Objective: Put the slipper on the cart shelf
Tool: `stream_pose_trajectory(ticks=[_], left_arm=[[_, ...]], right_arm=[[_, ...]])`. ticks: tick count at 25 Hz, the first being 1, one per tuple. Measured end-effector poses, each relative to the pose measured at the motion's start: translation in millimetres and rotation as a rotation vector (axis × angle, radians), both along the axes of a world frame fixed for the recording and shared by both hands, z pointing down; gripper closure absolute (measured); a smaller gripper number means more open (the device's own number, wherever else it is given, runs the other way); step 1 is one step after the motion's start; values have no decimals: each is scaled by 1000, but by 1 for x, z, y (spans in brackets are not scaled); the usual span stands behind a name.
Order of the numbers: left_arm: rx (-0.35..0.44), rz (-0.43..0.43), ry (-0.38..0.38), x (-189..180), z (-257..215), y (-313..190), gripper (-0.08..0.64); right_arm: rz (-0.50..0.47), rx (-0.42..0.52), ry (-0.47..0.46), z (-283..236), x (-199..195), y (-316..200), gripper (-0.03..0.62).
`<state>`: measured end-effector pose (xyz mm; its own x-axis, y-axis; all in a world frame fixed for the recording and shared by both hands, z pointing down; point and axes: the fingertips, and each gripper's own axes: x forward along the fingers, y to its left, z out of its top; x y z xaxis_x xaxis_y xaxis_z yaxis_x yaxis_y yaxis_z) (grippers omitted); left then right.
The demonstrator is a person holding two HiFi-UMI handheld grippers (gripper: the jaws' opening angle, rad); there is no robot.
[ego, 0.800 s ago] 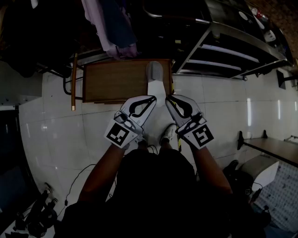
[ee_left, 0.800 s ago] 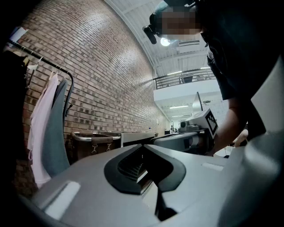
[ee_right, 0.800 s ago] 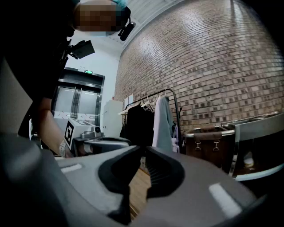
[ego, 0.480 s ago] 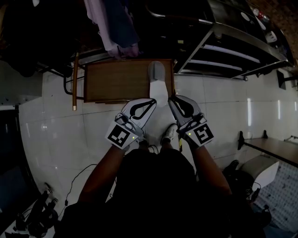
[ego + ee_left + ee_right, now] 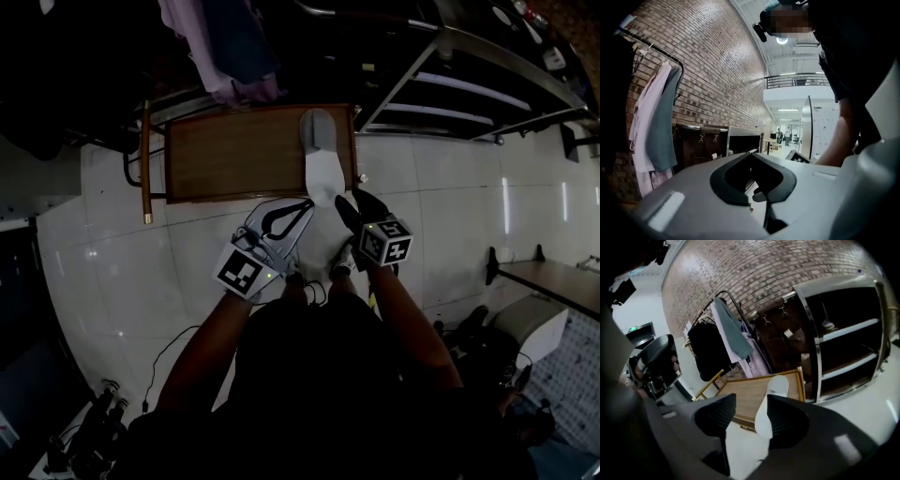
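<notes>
Item: white-and-grey soft slipper (image 5: 322, 164), lying on brown wooden cart shelf (image 5: 234, 155), right side, heel overhanging near edge. R tongs (image 5: 356, 204) spread, empty, just by heel. L tongs (image 5: 307, 202) pressed together, empty. Handling: prob. nudge heel fwd till fully on shelf; pull back straight, no snagging

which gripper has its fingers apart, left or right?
The right gripper: its fingers stand apart, and the white slipper on the brown wooden cart shelf shows through the gap. The left gripper's fingers meet at the tips.
</notes>
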<state>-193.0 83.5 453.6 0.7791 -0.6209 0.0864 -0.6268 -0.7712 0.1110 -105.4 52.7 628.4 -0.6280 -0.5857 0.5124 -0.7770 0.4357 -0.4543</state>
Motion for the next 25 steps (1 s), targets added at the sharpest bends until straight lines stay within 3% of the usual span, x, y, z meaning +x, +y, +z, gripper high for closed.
stream_pose_trajectory(ticks=[3, 8, 13, 16, 25], left_arm=[[-13, 14, 1, 0, 8, 0, 551], [-38, 26, -7, -3, 19, -1, 551], [-55, 18, -8, -10, 29, -7, 551], [-65, 17, -11, -13, 35, -9, 551], [-124, -6, -30, -21, 61, -15, 551]], right_arm=[[30, -112, -2, 37, 0, 3, 347], [109, -236, -3, 88, 8, -5, 319], [229, -429, -174, 124, 5, -9, 304], [253, -476, -147, 151, 11, -7, 304], [252, -573, -250, 173, -12, -13, 311]])
